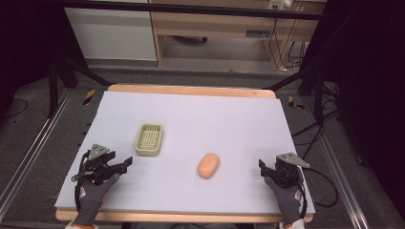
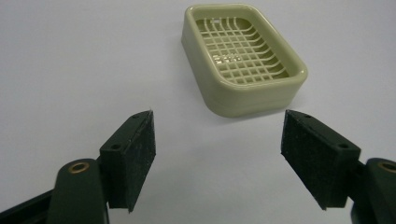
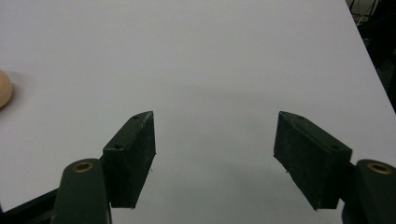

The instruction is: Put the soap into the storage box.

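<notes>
Soap dish: pale green soap dish (image 1: 149, 139) with a grid floor, sitting flat on the left half of the white table (image 1: 191, 119), empty
Soap: peach oval soap (image 1: 208, 165) lying bare on the sheet, right of centre and nearer the person than the dish, clearly apart from it
Left gripper: left gripper (image 1: 125, 163) low over the near-left corner, jaws spread wide with nothing between them; in the left gripper view the dish (image 2: 243, 58) sits just ahead, a touch right of the gap
Right gripper: right gripper (image 1: 261, 168) near the right edge, jaws likewise wide apart and empty; its own view catches just a sliver of soap (image 3: 4, 88) at the far left
Risk, soap: a smooth rounded bar could squirt out of flat pads if pinched off-centre or near one end
Risk, dish: it looks light, so a nudge from either gripper could skate it across the sheet, and a tilted drop may leave the soap perched on the rim
Pose: both gloved hands rest at the near edge, forearms coming in from below, grippers pointing inward
</notes>
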Demonstrator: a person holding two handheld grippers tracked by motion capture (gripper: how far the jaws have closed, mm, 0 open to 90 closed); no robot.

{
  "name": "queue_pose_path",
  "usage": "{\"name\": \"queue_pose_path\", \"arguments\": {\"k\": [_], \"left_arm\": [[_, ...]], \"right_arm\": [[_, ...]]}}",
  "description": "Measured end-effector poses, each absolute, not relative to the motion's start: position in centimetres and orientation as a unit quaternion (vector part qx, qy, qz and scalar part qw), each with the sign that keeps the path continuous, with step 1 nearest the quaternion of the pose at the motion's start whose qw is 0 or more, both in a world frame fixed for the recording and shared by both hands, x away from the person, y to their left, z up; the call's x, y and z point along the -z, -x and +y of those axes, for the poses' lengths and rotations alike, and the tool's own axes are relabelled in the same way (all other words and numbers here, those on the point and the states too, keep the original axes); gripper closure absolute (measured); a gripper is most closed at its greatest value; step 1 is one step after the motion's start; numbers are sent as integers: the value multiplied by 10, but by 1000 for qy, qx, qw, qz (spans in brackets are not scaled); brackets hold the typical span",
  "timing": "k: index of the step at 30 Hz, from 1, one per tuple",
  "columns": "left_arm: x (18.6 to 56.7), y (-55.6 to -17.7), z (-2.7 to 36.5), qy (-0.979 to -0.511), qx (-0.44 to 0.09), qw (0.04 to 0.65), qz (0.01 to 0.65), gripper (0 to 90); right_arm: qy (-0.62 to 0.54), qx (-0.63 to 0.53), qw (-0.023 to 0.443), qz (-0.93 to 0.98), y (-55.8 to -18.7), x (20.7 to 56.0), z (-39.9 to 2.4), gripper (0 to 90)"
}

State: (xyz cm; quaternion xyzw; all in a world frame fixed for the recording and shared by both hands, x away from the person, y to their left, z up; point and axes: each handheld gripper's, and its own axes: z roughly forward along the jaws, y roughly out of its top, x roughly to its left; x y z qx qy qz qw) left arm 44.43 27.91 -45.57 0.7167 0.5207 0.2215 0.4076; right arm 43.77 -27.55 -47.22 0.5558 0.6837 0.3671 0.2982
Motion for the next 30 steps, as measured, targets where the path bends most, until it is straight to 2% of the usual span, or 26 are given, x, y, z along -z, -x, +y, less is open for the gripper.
{"name": "queue_pose_path", "arguments": {"k": [30], "left_arm": [[441, -437, 235, -734, -220, 431, 477, 255]], "right_arm": [[-550, -370, 287, 691, -436, 474, -271, 286]]}}
